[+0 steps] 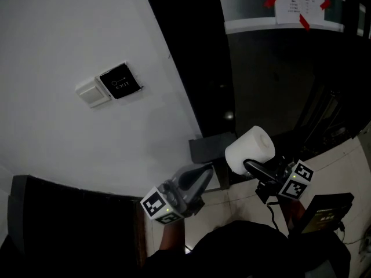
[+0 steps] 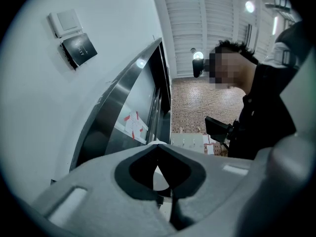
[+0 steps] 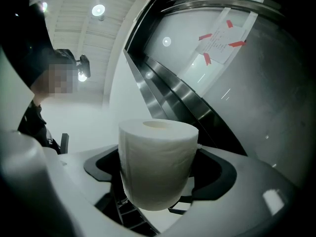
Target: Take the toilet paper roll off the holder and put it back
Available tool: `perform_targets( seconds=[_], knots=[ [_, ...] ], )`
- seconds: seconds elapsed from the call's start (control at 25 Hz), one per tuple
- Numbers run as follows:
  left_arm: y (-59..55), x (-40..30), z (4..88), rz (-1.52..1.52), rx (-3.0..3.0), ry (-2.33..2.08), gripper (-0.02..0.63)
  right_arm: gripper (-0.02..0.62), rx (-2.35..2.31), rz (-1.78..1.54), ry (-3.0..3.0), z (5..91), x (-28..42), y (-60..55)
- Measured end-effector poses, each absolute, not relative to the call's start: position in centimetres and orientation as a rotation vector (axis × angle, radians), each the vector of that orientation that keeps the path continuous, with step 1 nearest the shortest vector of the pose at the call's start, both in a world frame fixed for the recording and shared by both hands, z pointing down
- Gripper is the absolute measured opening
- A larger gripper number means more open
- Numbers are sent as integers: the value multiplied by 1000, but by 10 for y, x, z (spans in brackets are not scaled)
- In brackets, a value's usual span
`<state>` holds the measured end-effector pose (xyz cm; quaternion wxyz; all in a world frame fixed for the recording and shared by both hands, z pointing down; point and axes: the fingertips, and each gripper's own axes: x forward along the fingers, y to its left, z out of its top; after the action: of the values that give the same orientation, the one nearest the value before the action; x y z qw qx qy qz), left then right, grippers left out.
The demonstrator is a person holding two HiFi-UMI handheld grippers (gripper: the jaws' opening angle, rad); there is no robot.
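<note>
White toilet paper roll (image 3: 157, 164) sat clamped in your right gripper (image 1: 250, 167), left gripper (image 2: 158, 147) closed empty. You needed its core level.

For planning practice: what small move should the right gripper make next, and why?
Probably ease the toilet paper roll toward the dark wall fixture, likely the holder: the right gripper grips the roll, off any holder, just beside it.

Print on taped notice (image 1: 298, 6) unreadably small
</note>
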<state>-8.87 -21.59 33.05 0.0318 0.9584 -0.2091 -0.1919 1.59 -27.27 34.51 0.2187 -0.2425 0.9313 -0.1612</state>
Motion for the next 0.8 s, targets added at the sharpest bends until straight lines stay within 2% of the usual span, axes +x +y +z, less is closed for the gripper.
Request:
perform_targets(
  seconds=[0.8],
  knots=[
    [-212, -92, 331, -623, 2901, -652, 1, 436, -705, -443, 2571, 343, 20, -273]
  ],
)
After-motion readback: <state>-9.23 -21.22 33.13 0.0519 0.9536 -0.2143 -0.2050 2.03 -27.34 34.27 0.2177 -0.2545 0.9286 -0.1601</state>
